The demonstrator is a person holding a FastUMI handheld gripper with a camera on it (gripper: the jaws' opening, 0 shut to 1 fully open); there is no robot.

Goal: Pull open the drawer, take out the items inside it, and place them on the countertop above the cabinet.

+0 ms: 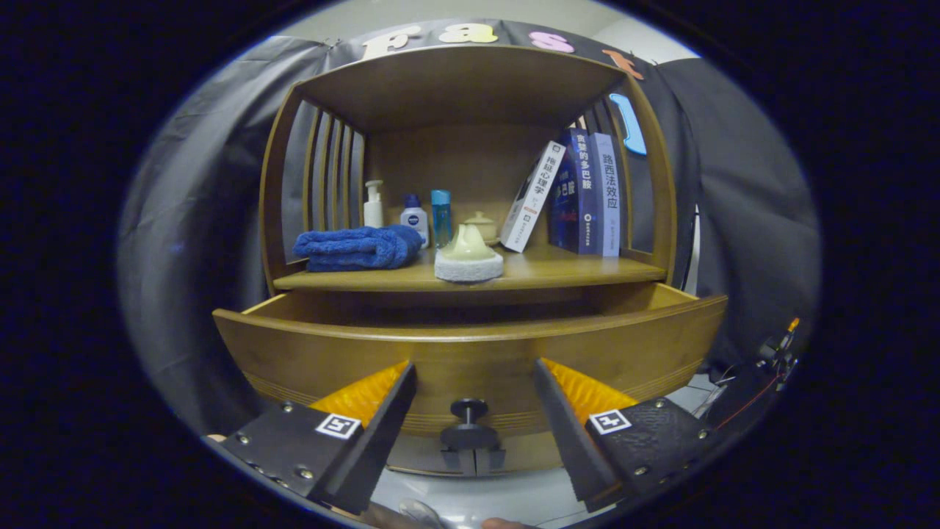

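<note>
Gaping hand-held gripper (474,411) faces curved, glossy wooden drawer (470,353), pulled out.

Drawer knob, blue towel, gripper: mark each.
drawer knob (468,408): gripper view, on its round head.
blue towel (358,248): gripper view, middle of the folded stack.
gripper (474,382): gripper view, gap between the open fingers.
</note>
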